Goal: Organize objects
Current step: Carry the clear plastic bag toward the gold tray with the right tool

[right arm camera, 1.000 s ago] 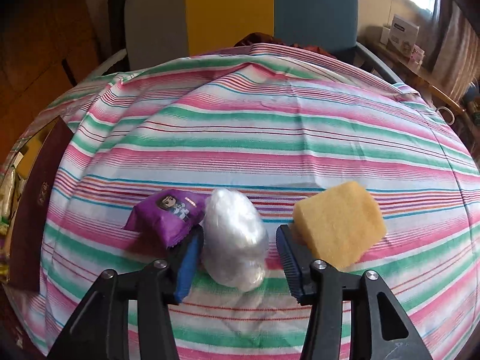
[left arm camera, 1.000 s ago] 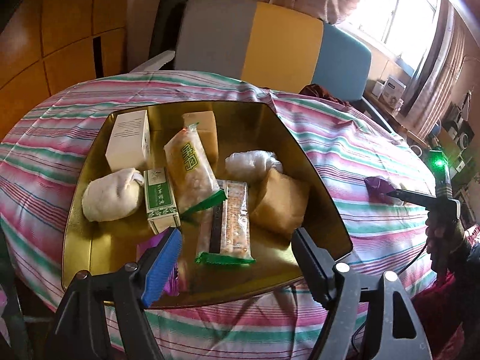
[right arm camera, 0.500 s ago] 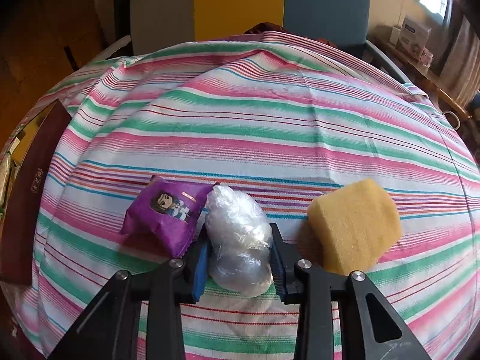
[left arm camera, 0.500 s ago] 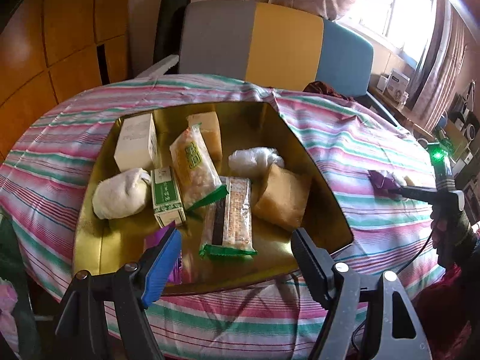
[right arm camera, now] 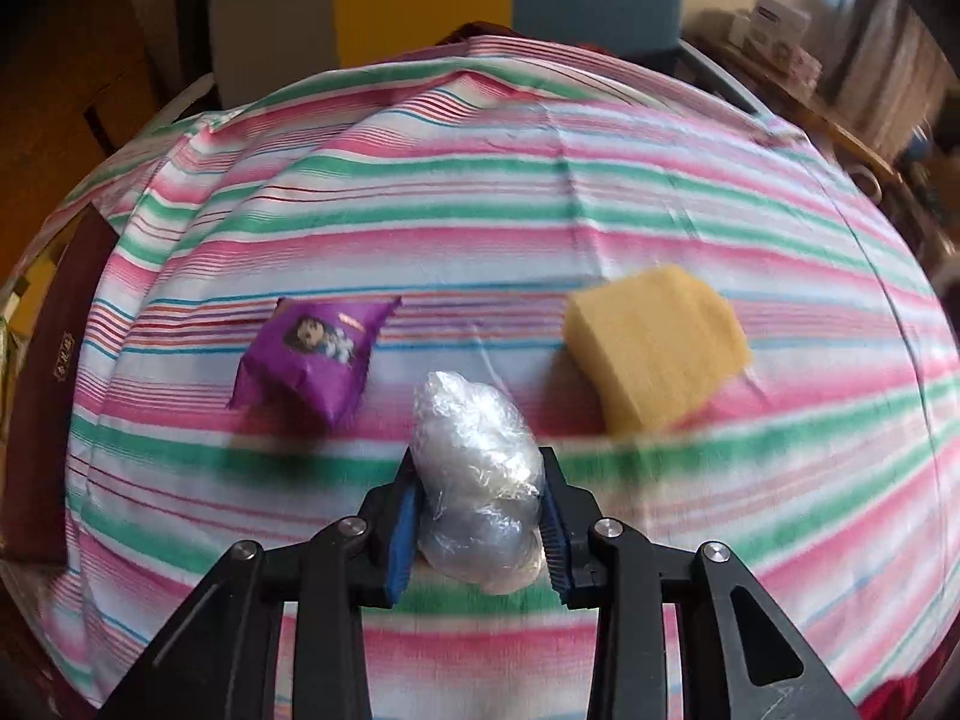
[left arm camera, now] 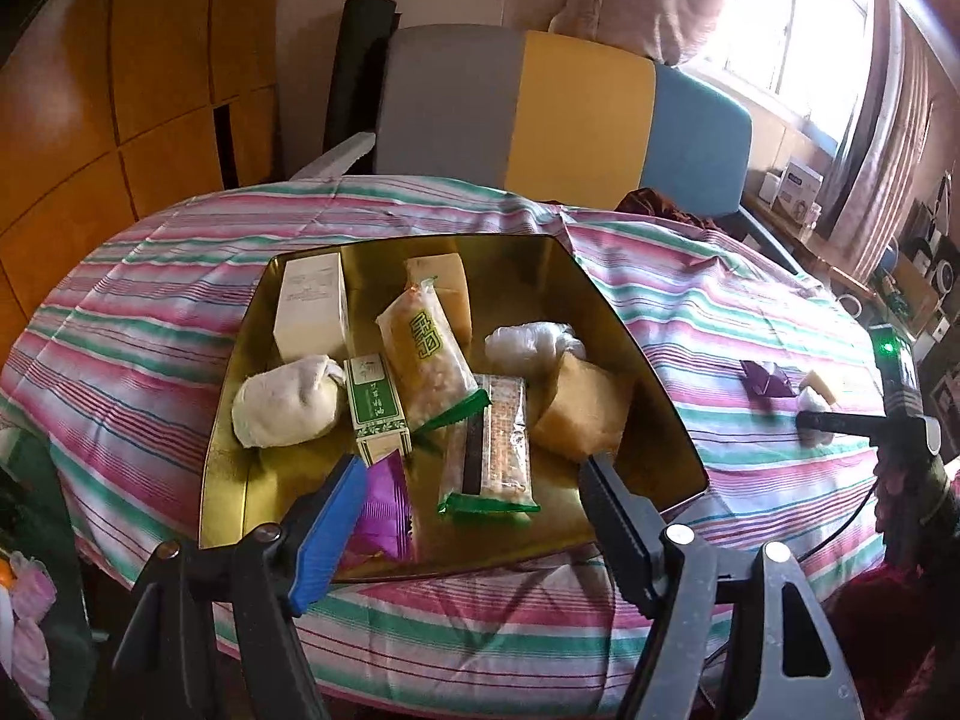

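Green characters are showing on the long snack packet and green box; none legible.

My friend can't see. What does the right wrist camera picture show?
The right gripper squeezes a crinkly clear plastic-wrapped bundle above a striped tablecloth. A purple snack packet lies to its left and a yellow sponge to its right.

A round table under a pink, green and white striped cloth fills the room's middle. Behind it stands a grey, yellow and blue panelled sofa back. Left of the sofa are orange wooden wall panels; right of it, a bright sunlit window with patterned brownish curtains.
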Motion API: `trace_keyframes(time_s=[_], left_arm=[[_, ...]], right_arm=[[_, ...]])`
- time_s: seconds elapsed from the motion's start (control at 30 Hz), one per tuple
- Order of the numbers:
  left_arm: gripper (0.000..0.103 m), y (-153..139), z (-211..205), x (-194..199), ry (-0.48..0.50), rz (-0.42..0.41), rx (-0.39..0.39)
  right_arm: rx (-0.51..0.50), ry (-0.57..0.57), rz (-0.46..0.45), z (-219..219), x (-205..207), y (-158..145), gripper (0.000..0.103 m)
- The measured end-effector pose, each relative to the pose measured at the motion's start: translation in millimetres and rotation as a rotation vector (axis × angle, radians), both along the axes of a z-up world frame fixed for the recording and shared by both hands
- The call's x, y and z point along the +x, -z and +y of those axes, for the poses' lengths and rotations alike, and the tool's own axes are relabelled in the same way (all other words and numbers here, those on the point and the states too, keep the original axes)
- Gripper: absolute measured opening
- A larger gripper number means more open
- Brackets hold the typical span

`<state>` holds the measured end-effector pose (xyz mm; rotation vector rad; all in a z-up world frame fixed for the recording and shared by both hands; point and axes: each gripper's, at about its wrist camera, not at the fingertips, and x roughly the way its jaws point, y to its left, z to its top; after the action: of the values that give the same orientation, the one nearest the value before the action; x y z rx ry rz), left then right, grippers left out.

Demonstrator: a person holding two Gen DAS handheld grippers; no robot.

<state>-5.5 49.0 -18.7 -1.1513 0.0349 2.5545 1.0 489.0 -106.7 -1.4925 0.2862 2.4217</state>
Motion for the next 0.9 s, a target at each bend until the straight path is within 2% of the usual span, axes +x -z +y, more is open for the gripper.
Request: trace_keyframes(time_s=[0.13, 0.27, 0.43, 0.67, 0.77, 0.9], left_arm=[[0.074, 3, -5, -3, 0.004, -0.006, 0.016], [0.074, 10, -10, -6, -0.004, -0.029, 0.025], [0.074, 16, -18, -8, -0.011, -0.047, 0.034], [0.073, 20, -37, -11, -0.053, -0.076, 0.062], [0.069, 23, -51, -12, -0.094, -0.085, 0.065], [0.067, 27, -70, -14, -0.141, -0.100, 0.069]], right_arm=[[-0.053, 0.040, 0.068, -6, 16, -15, 0.035], [-0.101, 0.002, 0.142, -28, 22, -37, 0.035], [-0.136, -0.141, 0.191, -85, 6, -60, 0.035], [-0.178, -0.406, 0.227, -193, -34, -86, 0.036], [-0.181, -0.500, 0.210, -238, -53, -84, 0.036], [-0.197, -0.566, 0.165, -282, -78, -71, 0.036]])
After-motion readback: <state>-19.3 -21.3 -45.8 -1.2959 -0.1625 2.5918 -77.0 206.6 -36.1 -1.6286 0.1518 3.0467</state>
